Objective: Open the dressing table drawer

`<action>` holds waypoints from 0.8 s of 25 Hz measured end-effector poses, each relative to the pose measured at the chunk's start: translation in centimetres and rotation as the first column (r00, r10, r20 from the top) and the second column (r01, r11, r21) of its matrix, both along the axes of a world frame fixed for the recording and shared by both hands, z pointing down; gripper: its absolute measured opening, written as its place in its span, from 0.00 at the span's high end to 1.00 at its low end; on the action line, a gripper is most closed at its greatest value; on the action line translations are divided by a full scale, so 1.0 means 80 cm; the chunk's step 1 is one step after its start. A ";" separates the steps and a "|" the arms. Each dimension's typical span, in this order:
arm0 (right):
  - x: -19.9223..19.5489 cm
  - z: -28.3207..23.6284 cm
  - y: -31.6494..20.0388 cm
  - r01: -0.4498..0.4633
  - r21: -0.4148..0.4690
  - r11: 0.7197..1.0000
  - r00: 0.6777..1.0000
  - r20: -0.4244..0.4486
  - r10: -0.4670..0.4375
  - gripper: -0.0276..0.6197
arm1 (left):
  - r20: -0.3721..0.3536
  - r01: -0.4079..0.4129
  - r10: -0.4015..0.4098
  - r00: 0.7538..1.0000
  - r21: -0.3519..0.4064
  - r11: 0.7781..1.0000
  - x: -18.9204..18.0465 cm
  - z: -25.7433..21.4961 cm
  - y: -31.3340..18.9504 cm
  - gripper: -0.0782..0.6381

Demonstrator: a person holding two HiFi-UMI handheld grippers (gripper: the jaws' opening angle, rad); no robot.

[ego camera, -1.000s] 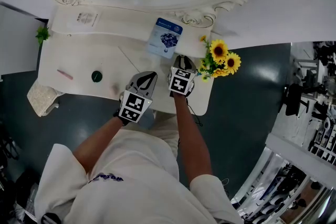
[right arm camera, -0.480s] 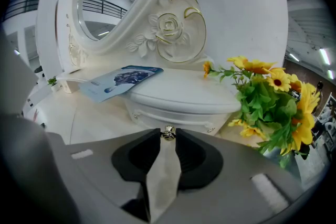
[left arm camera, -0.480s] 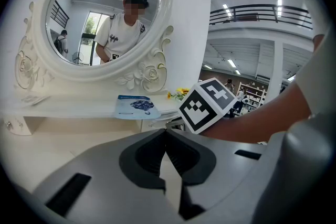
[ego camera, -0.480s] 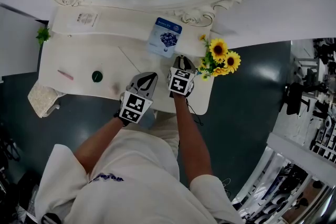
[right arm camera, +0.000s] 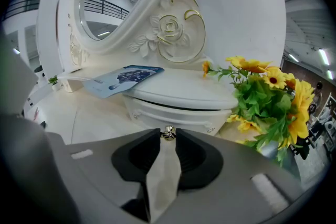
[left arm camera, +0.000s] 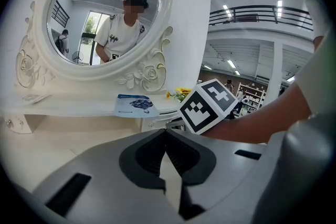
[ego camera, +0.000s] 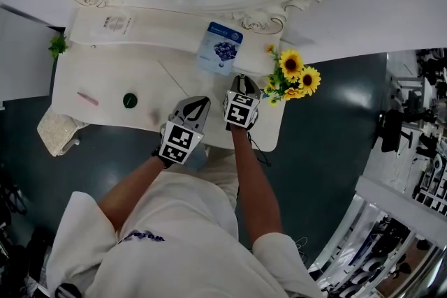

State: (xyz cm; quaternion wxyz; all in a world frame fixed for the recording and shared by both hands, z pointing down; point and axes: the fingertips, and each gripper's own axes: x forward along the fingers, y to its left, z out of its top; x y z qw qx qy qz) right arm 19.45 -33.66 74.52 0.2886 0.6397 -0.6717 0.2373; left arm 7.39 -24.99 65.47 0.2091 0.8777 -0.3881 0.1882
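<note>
1. The R gripper [right arm camera: 168, 137] was seen clamped on the small metal knob [right arm camera: 168, 133] of the drawer [right arm camera: 149, 112], w/ a pad pressed on each side of the knob.
2. The drawer was set in the curved raised shelf at the right rear of the dressing table [ego camera: 105, 80]. It sat just under the shelf top and near the sunflowers [right arm camera: 268, 94]. Whether it was pulled out at all couldn't be told.
3. The L gripper [left arm camera: 165, 135] was held w/ its jaws shut together and nothing between them.
4. In the head view the L gripper was placed over the table's front edge. It was just beside the R gripper, to its left and not touching it.
5. A blue packet [ego camera: 220, 49] was laid on the shelf top below the mirror [left arm camera: 100, 13], left of the drawer.
6. A green round cap [ego camera: 130, 100] and a pink stick [ego camera: 87, 99] were found on the left part of the tabletop, well apart from both grippers.
</note>
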 end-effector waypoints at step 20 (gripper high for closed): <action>-0.003 0.000 0.010 -0.013 0.004 1.000 1.000 0.000 0.013 0.80 | 0.001 -0.006 0.006 1.000 0.004 1.000 -0.009 -0.003 0.007 0.88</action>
